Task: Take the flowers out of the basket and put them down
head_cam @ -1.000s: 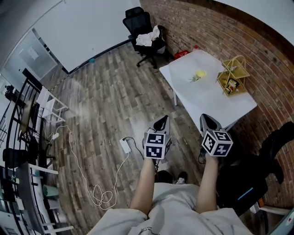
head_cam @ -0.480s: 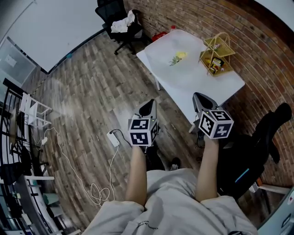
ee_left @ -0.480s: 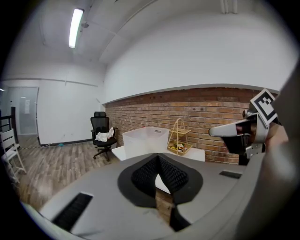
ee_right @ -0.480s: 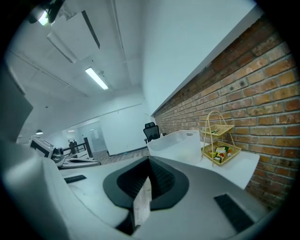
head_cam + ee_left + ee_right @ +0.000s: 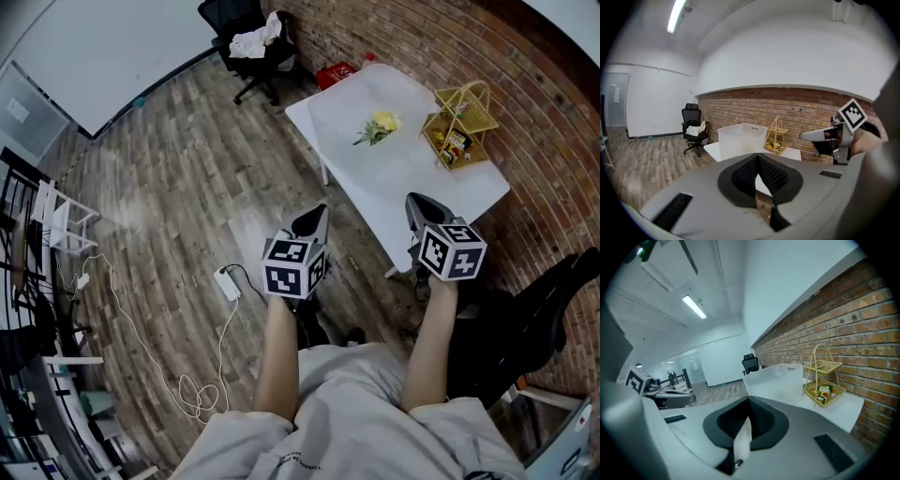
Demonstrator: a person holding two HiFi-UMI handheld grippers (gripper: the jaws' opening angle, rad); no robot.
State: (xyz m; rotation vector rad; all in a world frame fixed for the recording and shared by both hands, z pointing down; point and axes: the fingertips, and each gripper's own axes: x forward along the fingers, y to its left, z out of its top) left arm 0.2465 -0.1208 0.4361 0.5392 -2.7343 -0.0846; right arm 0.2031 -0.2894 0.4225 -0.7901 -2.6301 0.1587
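Note:
A small bunch of yellow flowers (image 5: 378, 126) with green leaves shows from above on the white table (image 5: 450, 192), inside a pale translucent basket (image 5: 740, 140) that also appears in the right gripper view (image 5: 776, 380). Its wall hides the flowers in both gripper views. My left gripper (image 5: 312, 222) hangs over the wooden floor, short of the table's near corner. Its jaws (image 5: 758, 161) meet with nothing between them. My right gripper (image 5: 422, 208) hovers at the table's near edge, shut and empty (image 5: 749, 404). Both are well short of the basket.
A yellow wire two-tier rack (image 5: 459, 127) with snack packets stands on the table by the brick wall. A black office chair (image 5: 251, 42) with white cloth sits beyond the table. A dark chair (image 5: 530, 314) is at my right. A cable and adapter (image 5: 228, 281) lie on the floor.
The view has shifted and the table now sits closer below the grippers than a second ago. Both grippers stay shut and have edged towards the table's near corner.

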